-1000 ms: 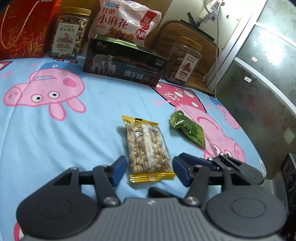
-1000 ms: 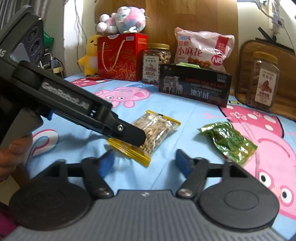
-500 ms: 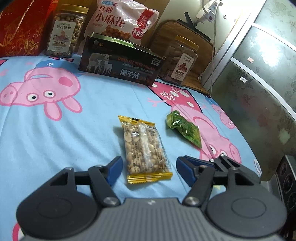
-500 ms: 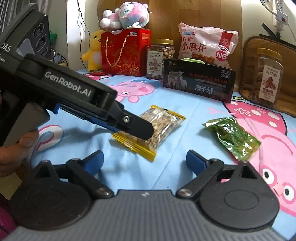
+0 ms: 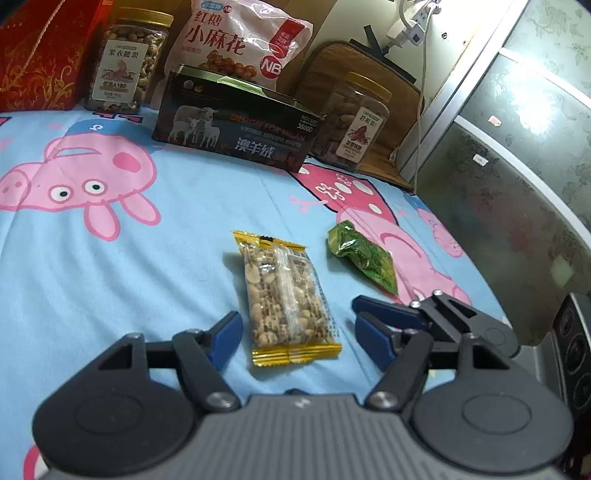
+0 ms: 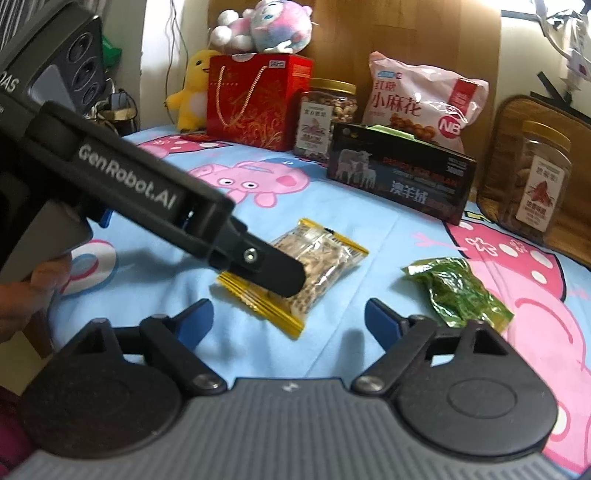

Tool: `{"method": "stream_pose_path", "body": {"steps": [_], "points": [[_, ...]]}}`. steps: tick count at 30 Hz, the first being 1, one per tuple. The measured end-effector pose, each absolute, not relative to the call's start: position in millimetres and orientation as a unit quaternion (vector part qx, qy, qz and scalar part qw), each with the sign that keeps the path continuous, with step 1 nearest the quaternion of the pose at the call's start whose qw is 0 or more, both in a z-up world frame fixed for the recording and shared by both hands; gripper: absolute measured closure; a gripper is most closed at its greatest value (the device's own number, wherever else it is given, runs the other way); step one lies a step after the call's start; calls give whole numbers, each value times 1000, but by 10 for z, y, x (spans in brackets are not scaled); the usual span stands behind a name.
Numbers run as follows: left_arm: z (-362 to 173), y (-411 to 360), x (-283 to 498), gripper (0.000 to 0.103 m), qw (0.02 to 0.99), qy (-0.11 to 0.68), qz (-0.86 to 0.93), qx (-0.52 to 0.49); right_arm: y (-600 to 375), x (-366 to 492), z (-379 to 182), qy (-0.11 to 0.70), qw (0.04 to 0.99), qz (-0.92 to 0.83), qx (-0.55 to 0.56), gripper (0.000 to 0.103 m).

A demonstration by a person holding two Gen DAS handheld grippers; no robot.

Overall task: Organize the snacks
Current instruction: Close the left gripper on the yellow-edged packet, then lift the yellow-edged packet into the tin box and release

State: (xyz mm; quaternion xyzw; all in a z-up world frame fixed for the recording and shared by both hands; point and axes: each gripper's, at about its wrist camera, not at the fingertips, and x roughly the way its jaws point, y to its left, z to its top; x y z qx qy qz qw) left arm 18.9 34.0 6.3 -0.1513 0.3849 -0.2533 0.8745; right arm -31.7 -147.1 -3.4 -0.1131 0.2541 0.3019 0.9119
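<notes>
— Where do we stand with our left hand-held gripper [image 5: 295,336]?

— Released: its blue-padded fingers [image 5: 225,334] are spread wide on either side of the near end of the peanut packet [image 5: 286,295], and we see no contact with it. The packet lies flat on the Peppa Pig bedsheet [image 5: 110,258]. From the right wrist view the left tool's black body crosses in front and hides part of that packet.

— And our right hand-held gripper [image 6: 286,321]?

— Also released, fingers apart above bare sheet, with the packet's yellow crimped end just ahead of the gap. In the left wrist view only its fingertips and part of its housing show at the right edge; the rest is cut off.

— What lies beyond?

— A crumpled green snack pouch [image 5: 364,260] sits near the peanut packet, to its right, apart from it. Its print is too creased for us to read. Farther back stands a dark box with sheep printed on it [image 5: 236,133], and behind that a pink bag of fried dough twists [image 5: 240,40], its lower part hidden by the box. A nut jar with a gold lid [image 5: 127,66] stands left of the box, a second jar [image 5: 356,129] to the right. The red gift bag [image 6: 255,99] is cut off in the left view; in the right view we see plush toys [image 6: 258,31] on top of it.
</notes>
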Motion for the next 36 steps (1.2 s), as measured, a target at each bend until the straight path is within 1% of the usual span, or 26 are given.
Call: {"method": "stream_pose_path", "body": {"steps": [1,3,5,7,9,12,13,16,21,24,26,28,29,31,32,33,36], "points": [[64,350,193,29,873,385,-254,-155,-1476,-310,-27,256,911,302,-113,19],[88,367,185,27,875,384,-254,-154,-1487,-298,-22,259,910,303,-110,21],[139,415,158,27,880,368,-257,-152,-1500,-281,-14,264,909,305,-109,23],[202,482,142,27,885,352,-262,-156,-1511,-272,-2,267,906,309,-109,30],[241,522,146,27,883,346,-272,-163,-1509,-274,5,266,906,310,-115,30],[238,547,207,34,869,358,-293,-176,-1515,-260,11,263,906,307,-125,32],[221,542,229,38,864,363,-298,-181,-1519,-247,11,265,905,307,-125,34],[156,509,321,43,854,381,-301,-187,-1530,-222,15,272,901,314,-123,37],[73,519,385,45,848,395,-294,-197,-1569,-176,28,280,895,323,-130,43],[36,518,401,45,844,403,-294,-198,-1560,-113,25,288,887,341,-116,49],[16,482,386,45,847,399,-293,-194,-1536,-77,26,296,877,364,-102,60],[15,455,371,56,852,397,-287,-186,-1497,-81,34,288,879,365,-108,65],[22,448,366,59,855,397,-281,-179,-1490,-83,43,288,878,366,-109,66],[39,464,374,68,855,401,-276,-177,-1486,-73,73,291,876,370,-102,70],[53,485,383,69,853,403,-278,-182,-1483,-64,95,292,875,372,-100,71],[83,506,393,73,849,403,-285,-188,-1483,-53,127,291,875,375,-97,74],[253,510,428,73,858,383,-292,-177,-1463,33,307,269,882,375,-100,75]]}}
